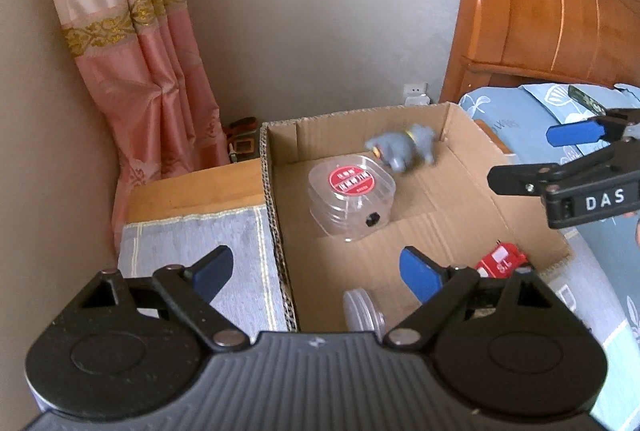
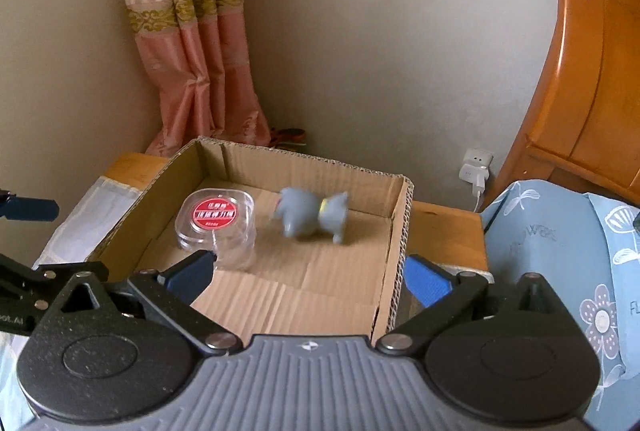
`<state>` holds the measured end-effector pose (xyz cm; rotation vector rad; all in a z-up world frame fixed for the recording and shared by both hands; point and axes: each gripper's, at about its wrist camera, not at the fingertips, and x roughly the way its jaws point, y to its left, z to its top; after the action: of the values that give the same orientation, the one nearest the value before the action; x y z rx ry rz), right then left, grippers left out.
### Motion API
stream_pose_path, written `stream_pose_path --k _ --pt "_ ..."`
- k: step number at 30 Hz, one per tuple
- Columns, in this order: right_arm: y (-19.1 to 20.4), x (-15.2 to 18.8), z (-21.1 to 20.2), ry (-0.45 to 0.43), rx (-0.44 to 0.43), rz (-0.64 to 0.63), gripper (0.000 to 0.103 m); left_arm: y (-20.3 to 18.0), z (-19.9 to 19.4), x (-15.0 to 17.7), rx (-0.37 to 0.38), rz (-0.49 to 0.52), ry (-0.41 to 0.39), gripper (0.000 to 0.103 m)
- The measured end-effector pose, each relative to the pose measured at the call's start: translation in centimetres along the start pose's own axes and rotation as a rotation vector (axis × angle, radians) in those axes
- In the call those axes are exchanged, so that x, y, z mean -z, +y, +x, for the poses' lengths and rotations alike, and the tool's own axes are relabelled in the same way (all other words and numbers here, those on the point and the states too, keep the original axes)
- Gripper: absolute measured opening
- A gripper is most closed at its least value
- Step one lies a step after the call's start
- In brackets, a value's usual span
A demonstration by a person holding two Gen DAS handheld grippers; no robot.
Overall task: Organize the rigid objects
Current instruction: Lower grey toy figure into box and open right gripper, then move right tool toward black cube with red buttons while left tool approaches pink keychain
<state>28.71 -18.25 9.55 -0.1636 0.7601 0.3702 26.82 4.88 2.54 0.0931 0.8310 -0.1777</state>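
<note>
An open cardboard box (image 1: pixel 472 151) (image 2: pixel 396 231) stands on a nightstand. Inside it are a clear plastic container with a red label (image 1: pixel 352 199) (image 2: pixel 218 223), a grey toy animal (image 1: pixel 404 147) (image 2: pixel 310 217) that looks blurred, a red toy vehicle (image 1: pixel 502 261) and a clear round lid (image 1: pixel 362 311). My left gripper (image 1: pixel 316 267) is open and empty over the box's near left wall. My right gripper (image 2: pixel 310 277) is open and empty above the box's near right corner; it also shows in the left wrist view (image 1: pixel 552 155).
A grey-blue cloth (image 1: pixel 200 251) covers the wooden nightstand (image 1: pixel 192 191) left of the box. A pink curtain (image 1: pixel 140 71) hangs behind. A wooden headboard (image 1: pixel 552 11) and blue floral bedding (image 2: pixel 560 251) lie to the right. A wall socket with a charger (image 2: pixel 476 171) is behind the box.
</note>
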Motion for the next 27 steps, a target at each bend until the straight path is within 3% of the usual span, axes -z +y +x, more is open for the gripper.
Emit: stream_pose_path --k 6,15,23,27 --pt "0.3 1.4 -2.9 -0.029 -0.018 -0.017 0.103 -1.2 -1.9 1.4 -0.006 0.022 -0.024 0.096" --pt "0.4 5.7 -6.9 -0.057 -0.046 -0.025 0.103 -2.8 -4.4 4.3 -0.017 0.024 -0.045 0.096" --pt "-0.5 12.1 -7.6 -0.043 -0.056 -0.016 0.103 -4.2 -4.6 8.7 -0.020 0.009 -0.040 0.097" --pt "-1.1 15.7 -6.2 0.007 -0.067 -0.013 0.103 -5.0 -3.4 10.8 -0.026 0.007 -0.014 0.097"
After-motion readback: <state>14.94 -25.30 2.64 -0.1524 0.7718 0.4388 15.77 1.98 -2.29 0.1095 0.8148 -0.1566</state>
